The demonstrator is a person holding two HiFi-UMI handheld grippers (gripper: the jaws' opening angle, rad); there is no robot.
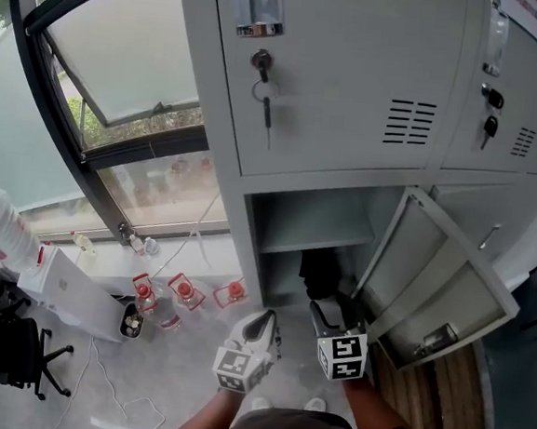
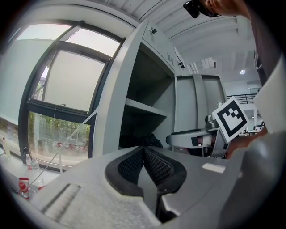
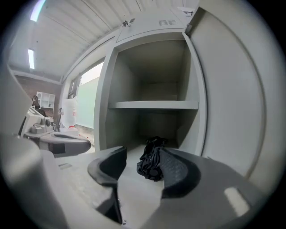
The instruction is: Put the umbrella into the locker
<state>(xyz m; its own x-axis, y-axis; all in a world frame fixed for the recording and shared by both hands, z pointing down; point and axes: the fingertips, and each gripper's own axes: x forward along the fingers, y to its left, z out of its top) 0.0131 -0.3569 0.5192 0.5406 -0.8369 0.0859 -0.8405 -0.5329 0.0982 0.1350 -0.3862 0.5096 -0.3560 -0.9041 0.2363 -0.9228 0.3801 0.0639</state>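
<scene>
Two grippers face an open locker: left hand-held gripper pinched closed, empty; right hand-held gripper parted; black umbrella lies inside.

Open locker, lower part: a black bundled umbrella lying directly on the compartment floor, beneath the inner shelf. Outside, on the pale room floor by the window: three red-labelled bottles close together, a white box beside them, a thin cable trailing, a black chair at far left.
</scene>
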